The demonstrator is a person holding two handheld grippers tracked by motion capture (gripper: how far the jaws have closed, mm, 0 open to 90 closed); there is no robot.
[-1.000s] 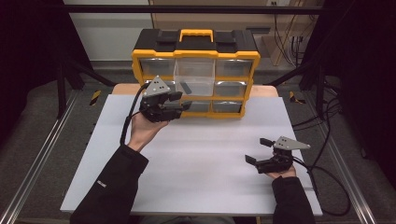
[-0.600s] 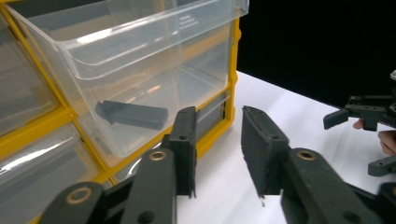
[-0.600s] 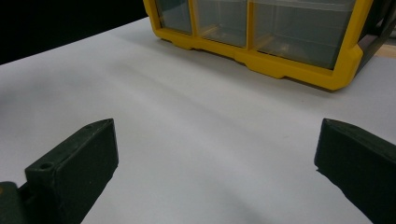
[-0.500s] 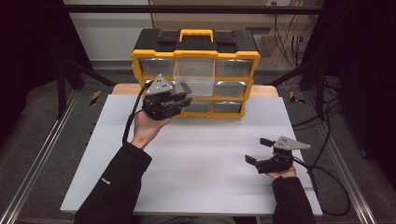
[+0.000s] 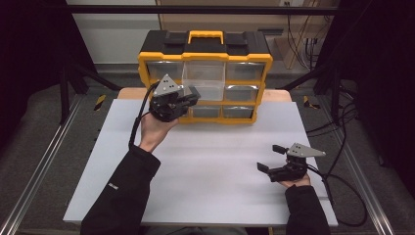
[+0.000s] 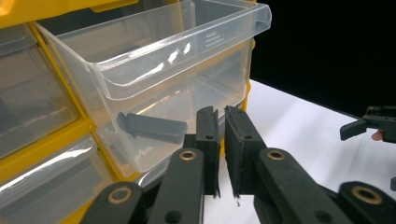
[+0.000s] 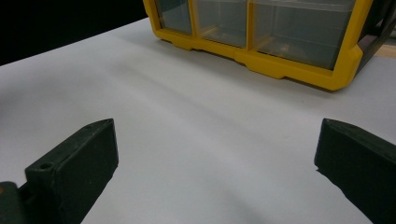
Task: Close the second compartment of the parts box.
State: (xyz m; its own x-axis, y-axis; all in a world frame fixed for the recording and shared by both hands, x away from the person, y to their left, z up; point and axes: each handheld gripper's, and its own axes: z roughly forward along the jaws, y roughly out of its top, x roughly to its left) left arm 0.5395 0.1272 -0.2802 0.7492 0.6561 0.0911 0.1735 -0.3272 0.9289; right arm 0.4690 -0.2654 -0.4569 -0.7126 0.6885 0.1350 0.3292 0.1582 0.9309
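- One yellow-and-black drawer organizer stands at the far edge of the desk.
- It has one yellow carry handle on top, with two black latches beside it, one on each side.
- I count seven clear drawers across its front: three in the top row, with the middle drawer pulled out, and the rest below.
- One dark handle tab shows on the drawer under the pulled-out one.
- Two tongs: the left tongs and the right tongs, each with two black jaws.
- Two forearms in dark sleeves.
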